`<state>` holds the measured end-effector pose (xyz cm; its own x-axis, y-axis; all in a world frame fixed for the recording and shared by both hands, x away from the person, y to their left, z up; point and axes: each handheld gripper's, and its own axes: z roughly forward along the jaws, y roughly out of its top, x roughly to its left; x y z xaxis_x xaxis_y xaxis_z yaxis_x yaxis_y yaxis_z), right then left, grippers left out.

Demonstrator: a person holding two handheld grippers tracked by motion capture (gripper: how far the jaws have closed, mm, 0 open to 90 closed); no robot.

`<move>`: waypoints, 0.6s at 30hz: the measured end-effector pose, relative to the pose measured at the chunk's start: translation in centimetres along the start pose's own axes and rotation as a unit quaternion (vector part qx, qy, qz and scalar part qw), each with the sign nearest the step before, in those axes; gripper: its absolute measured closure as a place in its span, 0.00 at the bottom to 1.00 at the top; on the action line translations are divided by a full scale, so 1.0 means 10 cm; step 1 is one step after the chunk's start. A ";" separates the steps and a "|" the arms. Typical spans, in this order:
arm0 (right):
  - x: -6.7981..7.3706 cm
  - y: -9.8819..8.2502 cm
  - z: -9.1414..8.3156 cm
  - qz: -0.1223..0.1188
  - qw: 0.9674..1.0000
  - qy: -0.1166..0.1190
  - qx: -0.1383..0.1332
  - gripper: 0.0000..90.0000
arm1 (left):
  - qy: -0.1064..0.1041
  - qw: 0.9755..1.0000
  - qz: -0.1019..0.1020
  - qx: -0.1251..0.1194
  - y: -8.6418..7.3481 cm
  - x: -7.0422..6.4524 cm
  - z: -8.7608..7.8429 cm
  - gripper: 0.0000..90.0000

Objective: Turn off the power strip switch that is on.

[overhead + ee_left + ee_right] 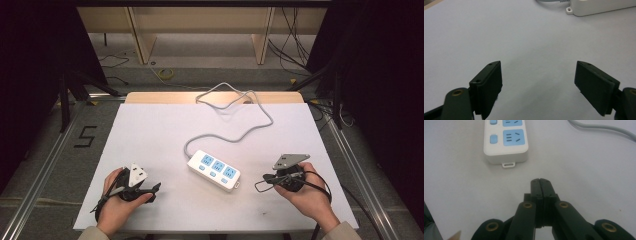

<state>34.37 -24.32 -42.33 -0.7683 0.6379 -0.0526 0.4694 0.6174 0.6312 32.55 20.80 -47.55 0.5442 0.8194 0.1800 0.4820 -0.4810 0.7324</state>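
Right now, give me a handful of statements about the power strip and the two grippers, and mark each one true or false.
1. The right gripper has its jaws closed together with nothing between them. True.
2. The left gripper grips the power strip. False: its jaws stand wide apart over the bare white sheet, and the strip lies beyond them.
3. The power strip has three blue socket faces in a row. True.
4. A plug sits in one of the sockets. False: all visible sockets are free.
5. The strip's grey cable runs off toward the far edge of the table. True.
6. The strip lies to the left of both hands. False: it lies between them.
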 end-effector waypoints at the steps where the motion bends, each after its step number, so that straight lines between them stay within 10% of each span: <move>1: 0.00 0.01 0.00 0.000 1.000 0.000 0.001 1.00 | 0.000 1.000 0.000 0.000 0.00 0.00 0.00 0.24; 18: 0.05 0.10 0.06 -0.006 1.000 0.006 0.007 1.00 | 0.000 1.000 0.002 0.000 0.00 -0.01 0.00 0.25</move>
<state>34.76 -23.08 -42.17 -0.7793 0.6245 -0.0512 0.4655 0.6317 0.6200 32.56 20.74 -47.57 0.5461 0.8176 0.1827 0.4803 -0.4843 0.7313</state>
